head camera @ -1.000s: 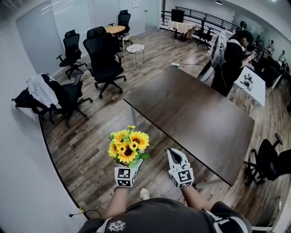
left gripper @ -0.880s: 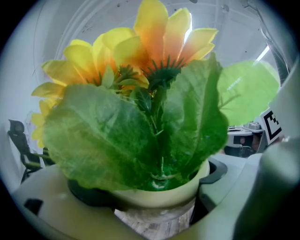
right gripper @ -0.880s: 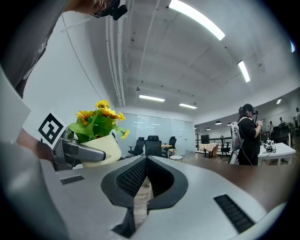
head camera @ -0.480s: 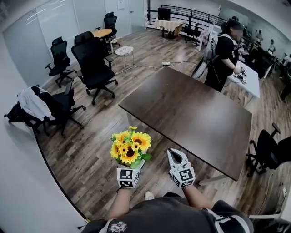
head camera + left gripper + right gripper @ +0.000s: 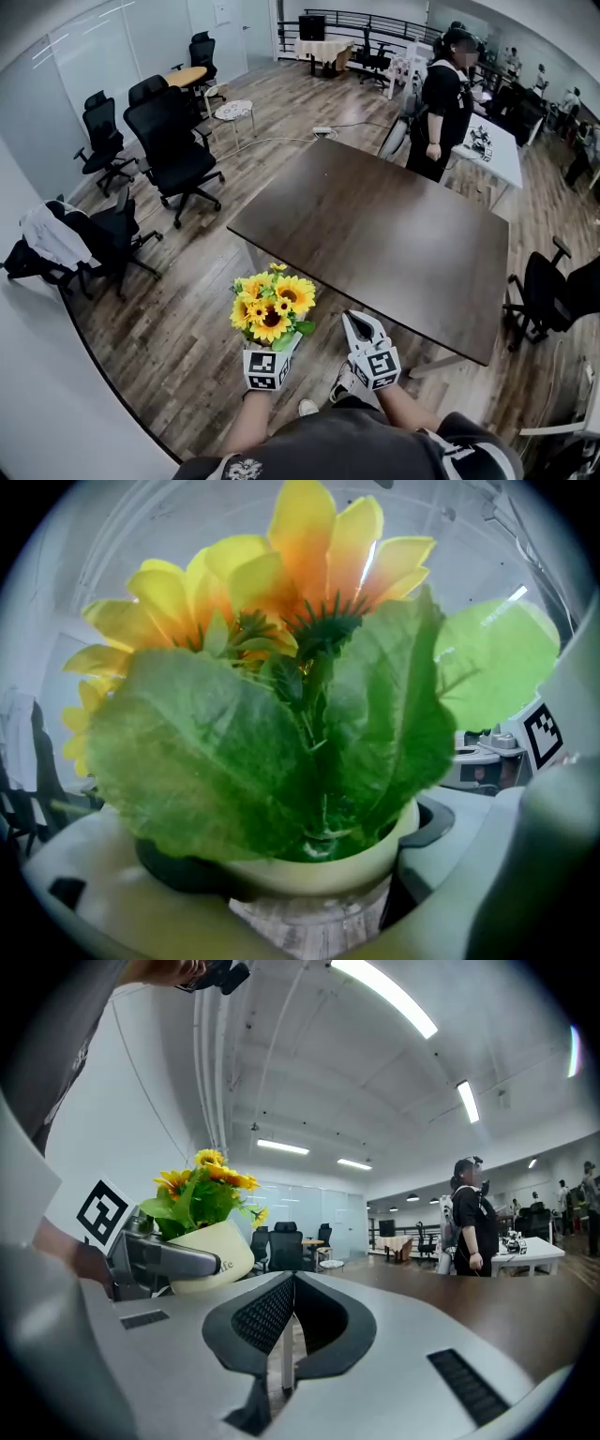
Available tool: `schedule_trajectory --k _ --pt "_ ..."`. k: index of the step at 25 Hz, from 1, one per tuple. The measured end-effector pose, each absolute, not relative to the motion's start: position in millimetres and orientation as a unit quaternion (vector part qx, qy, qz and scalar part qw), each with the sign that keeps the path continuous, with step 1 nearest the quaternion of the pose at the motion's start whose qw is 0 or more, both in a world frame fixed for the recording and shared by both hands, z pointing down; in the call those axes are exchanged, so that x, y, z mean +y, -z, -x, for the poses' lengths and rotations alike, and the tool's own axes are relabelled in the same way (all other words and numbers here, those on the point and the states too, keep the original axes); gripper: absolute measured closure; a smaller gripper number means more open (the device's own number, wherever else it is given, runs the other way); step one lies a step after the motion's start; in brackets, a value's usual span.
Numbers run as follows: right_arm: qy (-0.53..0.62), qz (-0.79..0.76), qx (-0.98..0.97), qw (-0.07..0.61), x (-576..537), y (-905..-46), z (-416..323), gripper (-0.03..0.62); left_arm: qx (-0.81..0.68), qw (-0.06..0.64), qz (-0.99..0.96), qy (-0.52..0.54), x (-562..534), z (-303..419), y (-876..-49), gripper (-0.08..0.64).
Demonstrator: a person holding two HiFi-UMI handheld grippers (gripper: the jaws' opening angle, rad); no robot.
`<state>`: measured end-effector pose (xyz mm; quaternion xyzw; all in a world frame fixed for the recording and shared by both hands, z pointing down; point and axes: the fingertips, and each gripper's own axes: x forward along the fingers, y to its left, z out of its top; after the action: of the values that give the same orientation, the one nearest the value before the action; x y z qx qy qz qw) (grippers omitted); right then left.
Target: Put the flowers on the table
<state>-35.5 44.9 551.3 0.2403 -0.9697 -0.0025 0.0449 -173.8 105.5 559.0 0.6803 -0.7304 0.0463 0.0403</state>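
- The left gripper (image 5: 273, 343) (image 5: 319, 878) has its jaws closed on a pale pot (image 5: 330, 862): one jaw presses each side of it, just under the rim.
- The flowers (image 5: 272, 303) (image 5: 309, 574) stand upright in that pot. They are yellow sunflowers with orange hearts over broad green leaves, and they fill most of the left gripper view.
- The right gripper (image 5: 362, 325) (image 5: 292, 1290) is just right of the left one, at about the same height. Its jaws are brought together at the tips with nothing between them.
- In the right gripper view the pot (image 5: 212, 1252) and flowers (image 5: 208, 1177) show at the left, with one left jaw lying across the pot's side.
- Both grippers are held in the air over the wood floor (image 5: 178, 319), close in front of the wearer's body.
- The flowers are not on the table (image 5: 375, 230) (image 5: 487, 1293). They hang just near of its near-left edge, over the floor.
- The table is a dark brown rectangle, set at a slant, running from near right to far left.
- A person (image 5: 441, 94) (image 5: 473, 1222) in black stands past its far end, beside a white table (image 5: 497, 155).
- Black chairs (image 5: 169, 141) stand at the far left, and a small round table (image 5: 230, 110) is behind them.
- One chair at the left carries a white jacket (image 5: 52, 234).
- Another black chair (image 5: 548, 295) sits right of the table.
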Motion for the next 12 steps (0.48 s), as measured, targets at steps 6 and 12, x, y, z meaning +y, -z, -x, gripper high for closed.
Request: schedule_trajectory --k 6,12 --pt "0.002 -0.262 -0.964 0.041 2 -551 22 0.569 -0.713 0.042 -0.699 -0.045 59 162 -558 0.017" --pt "-0.001 -0.282 -0.959 0.038 -53 -551 9 0.569 -0.699 0.035 -0.713 -0.053 4 152 -551 0.017"
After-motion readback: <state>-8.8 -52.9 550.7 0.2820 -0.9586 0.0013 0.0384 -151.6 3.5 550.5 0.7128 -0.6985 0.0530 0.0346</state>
